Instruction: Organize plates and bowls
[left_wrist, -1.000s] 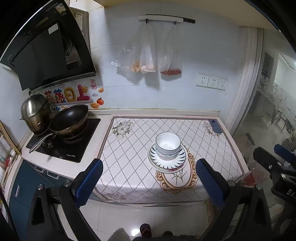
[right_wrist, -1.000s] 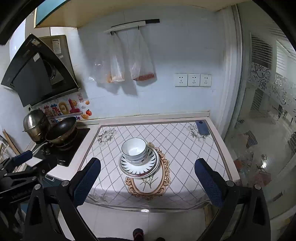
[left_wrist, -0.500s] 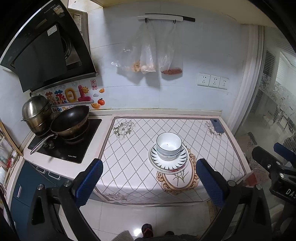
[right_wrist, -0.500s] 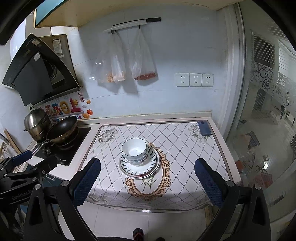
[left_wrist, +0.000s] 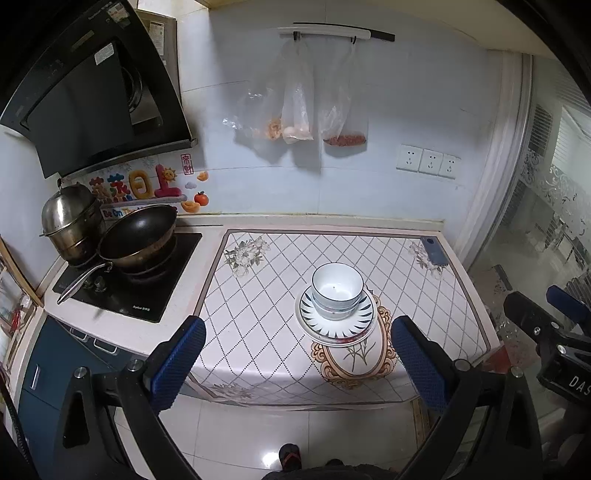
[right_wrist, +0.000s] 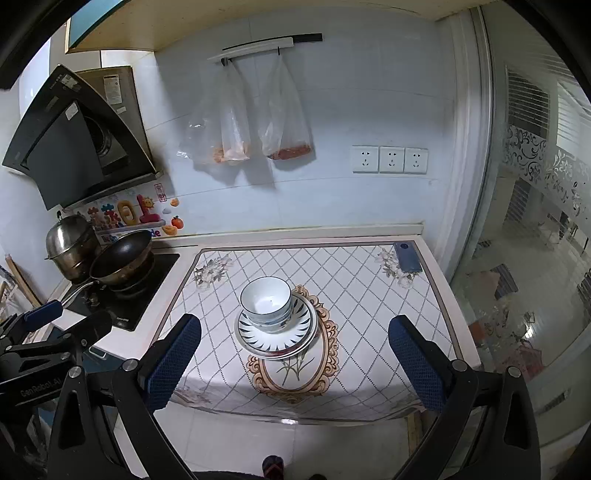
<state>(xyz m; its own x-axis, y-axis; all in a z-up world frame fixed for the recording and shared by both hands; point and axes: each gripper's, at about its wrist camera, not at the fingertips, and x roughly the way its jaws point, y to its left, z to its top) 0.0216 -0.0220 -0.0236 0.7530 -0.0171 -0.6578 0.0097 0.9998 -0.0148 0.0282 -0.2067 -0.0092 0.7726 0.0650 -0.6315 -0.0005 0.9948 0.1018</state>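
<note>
Glazed ceramic bowls (right_wrist: 266, 304) are sitting nested on stacked plates (right_wrist: 277, 334) mid-counter (right_wrist: 369, 295): hard, slick, breakable, likely heavy together. Both the left claw (left_wrist: 295, 363) and right claw (right_wrist: 295, 360) are hanging wide open, empty, well short; gripping a rim looks safest.

Bowl (left_wrist: 337, 291): white inside, blue-patterned outside. Top plate (left_wrist: 334, 320): white with dark radial leaf strokes round the rim; the plate under it shows a red-dark edge. Counter cloth (left_wrist: 273, 291): white with a dark dotted diamond grid, grey flower corners, an orange-gold oval scroll frame. Phone (left_wrist: 434, 251): dark blue. Wok (left_wrist: 138, 234): black inside. Steamer pot (left_wrist: 70, 218): bare steel. Hob (left_wrist: 122, 284) and hood (left_wrist: 92, 96): black. Wall stickers (left_wrist: 140, 188): red, orange, blue. Gripper pads (left_wrist: 176, 369): blue, dotted texture. Cabinet front (left_wrist: 40, 373): dark teal.
</note>
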